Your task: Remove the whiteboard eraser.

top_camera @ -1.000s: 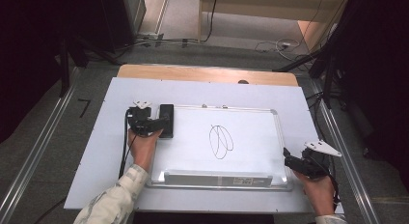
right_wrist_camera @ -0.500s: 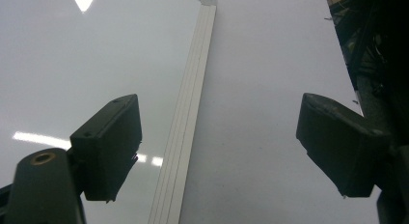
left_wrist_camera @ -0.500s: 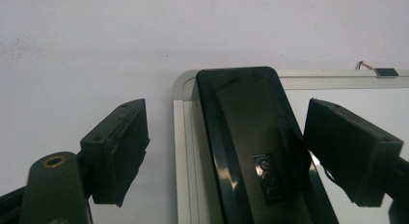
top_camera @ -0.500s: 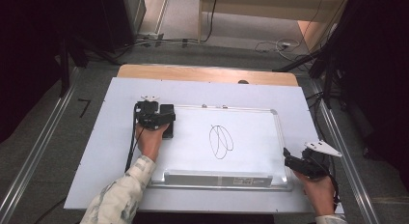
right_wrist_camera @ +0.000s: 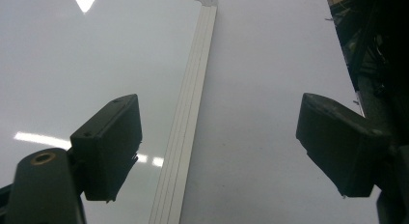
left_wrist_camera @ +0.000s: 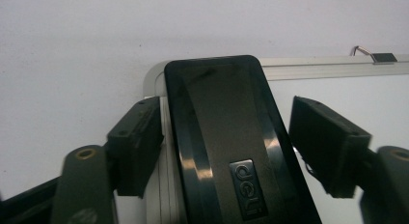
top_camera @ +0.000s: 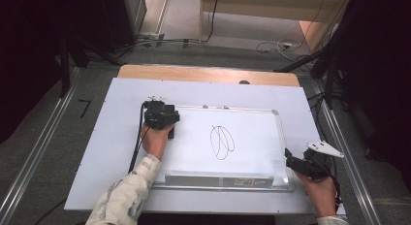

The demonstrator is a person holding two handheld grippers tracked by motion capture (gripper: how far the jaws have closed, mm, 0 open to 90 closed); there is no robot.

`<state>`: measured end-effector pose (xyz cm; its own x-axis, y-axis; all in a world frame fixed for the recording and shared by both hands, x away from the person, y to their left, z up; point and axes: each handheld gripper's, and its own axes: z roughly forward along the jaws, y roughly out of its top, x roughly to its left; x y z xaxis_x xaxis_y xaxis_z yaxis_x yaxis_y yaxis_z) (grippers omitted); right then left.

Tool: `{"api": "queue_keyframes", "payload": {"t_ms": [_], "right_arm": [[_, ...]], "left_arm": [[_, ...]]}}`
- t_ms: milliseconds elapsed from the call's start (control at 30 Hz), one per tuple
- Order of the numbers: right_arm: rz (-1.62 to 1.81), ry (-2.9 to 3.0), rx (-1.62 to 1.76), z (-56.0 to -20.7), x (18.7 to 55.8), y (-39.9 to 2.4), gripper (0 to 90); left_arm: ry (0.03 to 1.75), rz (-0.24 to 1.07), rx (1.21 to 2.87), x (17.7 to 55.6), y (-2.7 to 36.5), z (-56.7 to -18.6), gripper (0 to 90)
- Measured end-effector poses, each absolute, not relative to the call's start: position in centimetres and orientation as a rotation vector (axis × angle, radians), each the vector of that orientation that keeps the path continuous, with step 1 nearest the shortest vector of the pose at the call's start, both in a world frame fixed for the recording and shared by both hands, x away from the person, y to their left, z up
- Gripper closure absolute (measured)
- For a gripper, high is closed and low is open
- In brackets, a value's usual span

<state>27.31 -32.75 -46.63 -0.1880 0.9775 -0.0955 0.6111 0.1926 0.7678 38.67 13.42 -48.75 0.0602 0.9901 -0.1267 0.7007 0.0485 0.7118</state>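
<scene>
The table (top_camera: 97, 152) carries the whiteboard (top_camera: 252, 152), which lies flat in front of me with its long edge toward me. A looped black scribble (top_camera: 221, 142) sits near the board's centre, fully intact: no part of it is wiped, so the erasing itself is, in my judgement, entirely ahead.

The eraser (left_wrist_camera: 226, 151), a black block with an embossed logo, lies on the board's far left corner, overlapping the frame. My left gripper (left_wrist_camera: 226, 147) straddles it. Its jaws have just been closing with the eraser between them; the left pad appears to meet the eraser's side, while a narrow gap shows at the right pad, so I do not count this as a firm grip yet.

My right gripper (right_wrist_camera: 219, 147) stands at the board's near right corner, jaws wide apart over the frame edge, holding nothing.

Remaining, as I judge it: complete the clamp, carry the eraser to the scribble, wipe.
</scene>
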Motion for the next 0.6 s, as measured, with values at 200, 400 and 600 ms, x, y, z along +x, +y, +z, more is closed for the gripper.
{"api": "queue_keyframes", "payload": {"t_ms": [200,400,600], "right_arm": [[0.797,1.880,1.479,-46.62,27.31,-32.76,14.9],[0.796,1.880,1.479,-46.61,27.30,-32.73,14.9],[0.796,1.879,1.477,-46.61,27.31,-32.72,14.9]], "left_arm": [[1.692,0.562,1.718,38.88,13.33,-48.98,35.7],[1.664,0.560,1.747,38.78,13.11,-49.03,38.6],[1.660,0.571,1.747,38.77,12.97,-49.11,38.9]]}}
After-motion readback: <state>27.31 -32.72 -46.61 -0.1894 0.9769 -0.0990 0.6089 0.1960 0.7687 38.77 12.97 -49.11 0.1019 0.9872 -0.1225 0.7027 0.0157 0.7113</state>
